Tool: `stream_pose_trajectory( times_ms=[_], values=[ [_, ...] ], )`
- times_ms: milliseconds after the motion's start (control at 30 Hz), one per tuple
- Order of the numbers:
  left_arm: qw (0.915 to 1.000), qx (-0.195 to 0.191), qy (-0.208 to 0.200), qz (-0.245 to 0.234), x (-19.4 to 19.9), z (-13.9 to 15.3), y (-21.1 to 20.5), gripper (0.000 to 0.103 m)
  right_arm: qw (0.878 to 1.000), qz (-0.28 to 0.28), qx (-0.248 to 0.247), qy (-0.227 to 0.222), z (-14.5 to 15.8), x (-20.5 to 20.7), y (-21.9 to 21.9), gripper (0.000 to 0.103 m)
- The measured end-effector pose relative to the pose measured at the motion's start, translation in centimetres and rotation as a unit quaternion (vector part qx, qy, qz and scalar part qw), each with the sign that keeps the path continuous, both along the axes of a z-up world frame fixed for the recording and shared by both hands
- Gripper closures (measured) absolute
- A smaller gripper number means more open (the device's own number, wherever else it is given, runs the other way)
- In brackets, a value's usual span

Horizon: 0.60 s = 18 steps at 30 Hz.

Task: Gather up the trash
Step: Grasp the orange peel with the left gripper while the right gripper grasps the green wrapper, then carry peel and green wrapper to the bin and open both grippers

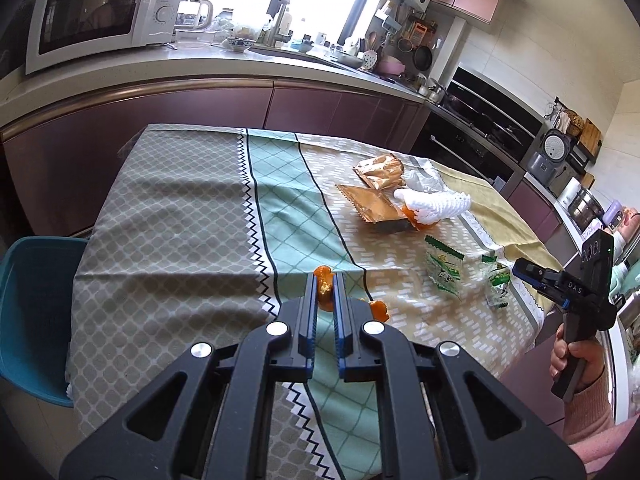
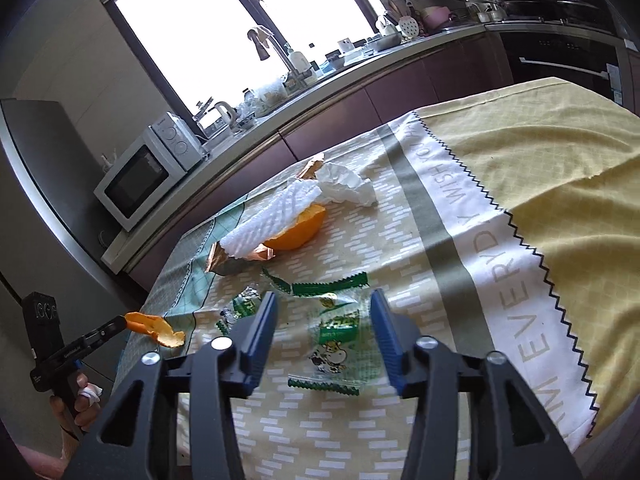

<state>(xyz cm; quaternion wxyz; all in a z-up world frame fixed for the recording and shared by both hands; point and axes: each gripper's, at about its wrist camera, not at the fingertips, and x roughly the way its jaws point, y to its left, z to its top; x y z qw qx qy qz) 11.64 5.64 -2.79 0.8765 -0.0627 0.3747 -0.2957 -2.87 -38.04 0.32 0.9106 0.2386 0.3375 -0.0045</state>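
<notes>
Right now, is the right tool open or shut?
Open: the right tool has a wide gap between its fingers, hanging over a green wrapper.

left wrist cam looks fwd and down along its jaws, over the surface (image 1: 168,216) toward the counter w/ microwave (image 1: 96,16). right wrist cam sits closer, tilted, facing the same window side. both share the wrappers (image 2: 336,344), foam net (image 2: 272,216) and microwave.

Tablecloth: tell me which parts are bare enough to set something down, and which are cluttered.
Bare: the grey patterned panel by the blue bin, and the yellow panel past the lettered stripe. Crowded: the middle, with gold wrappers, white foam net, orange half, tissue and green wrappers.
</notes>
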Motion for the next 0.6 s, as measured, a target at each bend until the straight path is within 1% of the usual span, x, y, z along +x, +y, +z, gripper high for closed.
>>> stream_pose_trajectory(
  times_ms=[100, 133, 167, 200, 233, 267, 300, 367, 433, 567, 600],
  values=[
    [1.0, -0.003, 0.007, 0.003, 0.1, -0.4, 0.7, 0.095, 1.0, 0.004, 0.006, 0.011, -0.8, 0.1, 0.2, 0.053],
    [0.9999, -0.004, 0.01, 0.004, 0.2, -0.6, 0.6, 0.095, 1.0, 0.005, 0.005, 0.014, -1.0, 0.2, 0.3, 0.056],
    [0.9999, -0.004, 0.012, 0.006, 0.2, -0.7, 0.8, 0.095, 1.0, 0.008, 0.007, 0.018, -1.2, 0.3, 0.4, 0.064],
    [0.9999, -0.004, 0.013, 0.006, 0.1, -0.8, 0.9, 0.095, 1.0, 0.013, 0.011, 0.022, -1.4, 0.4, 0.5, 0.069],
    [0.9999, -0.004, 0.014, 0.006, 0.2, -0.9, 1.0, 0.095, 0.999, 0.015, 0.014, 0.025, -1.6, 0.5, 0.5, 0.082],
    [0.9998, -0.003, 0.016, 0.007, 0.2, -1.1, 1.0, 0.095, 0.999, 0.015, 0.012, 0.026, -1.7, 0.6, 0.7, 0.084],
    [0.9998, -0.004, 0.017, 0.007, 0.1, -1.1, 1.2, 0.095, 1.0, 0.016, 0.01, 0.024, -1.7, 0.5, 0.9, 0.084],
    [0.9998, -0.006, 0.02, 0.005, 0.1, -1.3, 1.4, 0.095, 1.0, 0.021, 0.008, 0.018, -1.4, 0.4, 1.2, 0.089],
    [0.9998, -0.004, 0.021, -0.002, 0.0, -1.5, 1.6, 0.095, 1.0, 0.025, 0.006, 0.011, -0.9, 0.3, 1.5, 0.089],
    [0.9995, 0.021, 0.023, -0.007, -0.1, -2.4, 1.6, 0.091, 0.999, 0.033, 0.009, -0.006, 0.3, 0.0, 2.0, 0.09],
    [0.9993, 0.026, 0.026, -0.008, 0.0, -2.7, 1.6, 0.088, 0.999, 0.037, 0.009, -0.01, 0.5, 0.0, 2.3, 0.09]
  ],
)
